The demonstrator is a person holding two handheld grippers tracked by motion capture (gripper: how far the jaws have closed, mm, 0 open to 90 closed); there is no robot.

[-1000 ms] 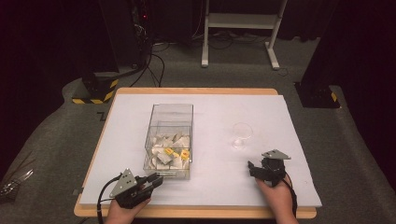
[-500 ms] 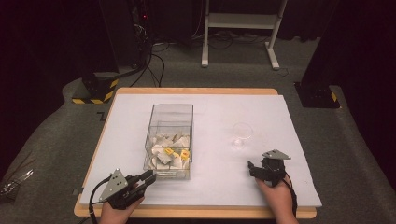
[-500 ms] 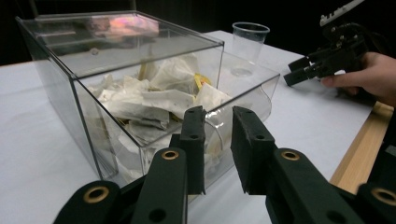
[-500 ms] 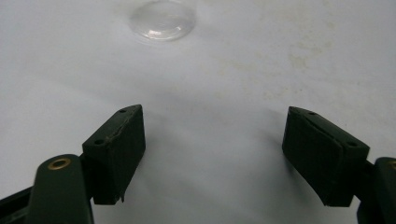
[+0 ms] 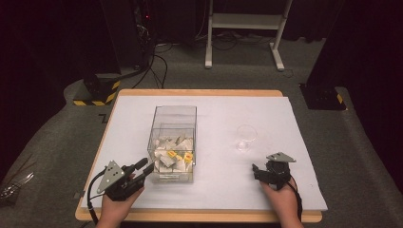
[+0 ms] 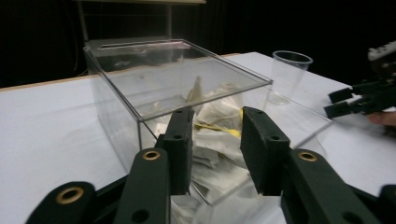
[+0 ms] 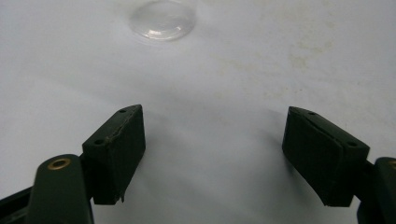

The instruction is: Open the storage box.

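A clear plastic box (image 5: pixel 161 116) stands mid-table, partly filled with several white and yellow packets (image 5: pixel 175 156). My left gripper (image 5: pixel 145 167) hovers just left of the box's near corner and points at it. Its jaws have just been opening and now stand a little apart with nothing between them. In the left gripper view the left gripper (image 6: pixel 217 116) frames the box (image 6: pixel 116 107) and its packets (image 6: pixel 219 130). My right gripper (image 5: pixel 256 170) rests near the front right, open and empty, just short of a clear cup (image 5: pixel 246 137). The right gripper (image 7: pixel 215 126) faces the cup's base (image 7: pixel 162 18).
White paper (image 5: pixel 285 123) covers the wooden table (image 5: pixel 199 93). The left gripper view shows the cup (image 6: pixel 287 74) and the right gripper (image 6: pixel 341 102) at far right. Dark floor, cables and a white stand (image 5: pixel 242 21) lie beyond the far edge.
The left gripper drew back to the left from the box's near corner and rose slightly. Its jaws went from shut to slightly apart. The right gripper has kept still.
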